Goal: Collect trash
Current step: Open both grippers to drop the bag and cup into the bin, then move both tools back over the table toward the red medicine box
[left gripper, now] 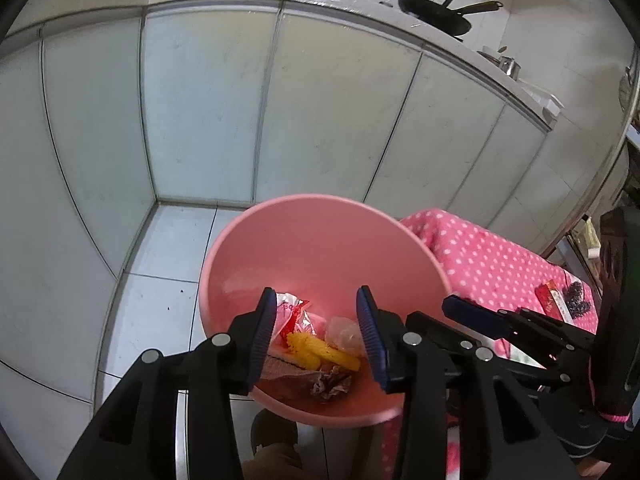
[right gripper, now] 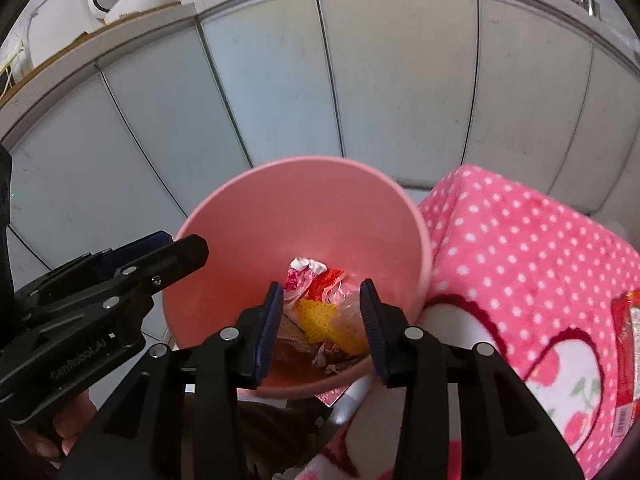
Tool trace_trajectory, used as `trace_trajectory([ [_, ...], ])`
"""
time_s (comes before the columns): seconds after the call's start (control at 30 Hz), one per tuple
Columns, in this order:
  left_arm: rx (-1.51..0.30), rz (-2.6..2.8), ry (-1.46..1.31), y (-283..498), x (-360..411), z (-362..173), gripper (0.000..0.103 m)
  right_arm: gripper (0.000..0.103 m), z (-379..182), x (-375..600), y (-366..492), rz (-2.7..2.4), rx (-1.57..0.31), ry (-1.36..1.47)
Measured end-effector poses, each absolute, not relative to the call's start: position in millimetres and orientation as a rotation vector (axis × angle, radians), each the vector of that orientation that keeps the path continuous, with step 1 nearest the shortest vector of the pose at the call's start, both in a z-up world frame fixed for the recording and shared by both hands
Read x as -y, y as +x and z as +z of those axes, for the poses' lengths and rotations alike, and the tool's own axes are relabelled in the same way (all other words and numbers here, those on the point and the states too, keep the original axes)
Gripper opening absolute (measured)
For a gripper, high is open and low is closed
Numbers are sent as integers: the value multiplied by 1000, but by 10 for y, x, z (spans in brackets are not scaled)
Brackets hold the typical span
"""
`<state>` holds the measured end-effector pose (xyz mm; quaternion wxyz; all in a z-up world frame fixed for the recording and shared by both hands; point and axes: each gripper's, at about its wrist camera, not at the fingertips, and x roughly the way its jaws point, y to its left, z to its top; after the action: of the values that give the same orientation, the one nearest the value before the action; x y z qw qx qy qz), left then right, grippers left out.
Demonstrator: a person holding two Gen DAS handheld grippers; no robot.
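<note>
The left hand-held gripper [left gripper: 316,336] hovers over the round pink plastic bin [left gripper: 280,240], jaws spread wide and empty. The bin stands on the white tiled floor [left gripper: 160,264] and holds crumpled wrappers (a yellow netted piece [left gripper: 320,350] among them). The right hand-held gripper [right gripper: 322,320] is likewise open and empty above it. Just beside the bin's right, a red packet [right gripper: 626,344] lies on the pink polka-dot cloth-covered surface [right gripper: 520,240].

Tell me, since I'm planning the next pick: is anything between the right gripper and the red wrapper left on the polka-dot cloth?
Nothing visible blocks it. The right gripper hangs open over the pink bin, and the red wrapper lies on the polka-dot cloth to its right, with only bare cloth between. Near it in the left wrist view is a dark scrap.
</note>
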<state>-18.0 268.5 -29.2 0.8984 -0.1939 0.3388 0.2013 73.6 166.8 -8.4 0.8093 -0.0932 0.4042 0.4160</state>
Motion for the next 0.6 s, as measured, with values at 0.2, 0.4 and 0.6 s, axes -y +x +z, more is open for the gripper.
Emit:
trace_trajectory([
  [0.2, -674, 428, -361, -270, -2479, -90, 41, 41, 68, -1380, 629, 876, -811, -189],
  [0.4, -657, 415, -332, -316, -2237, 78, 41, 41, 198, -996, 501, 824, -768, -185],
  [0.6, -663, 390, -304, -304, -1901, 144, 41, 55, 280, -575, 317, 751, -730, -193],
])
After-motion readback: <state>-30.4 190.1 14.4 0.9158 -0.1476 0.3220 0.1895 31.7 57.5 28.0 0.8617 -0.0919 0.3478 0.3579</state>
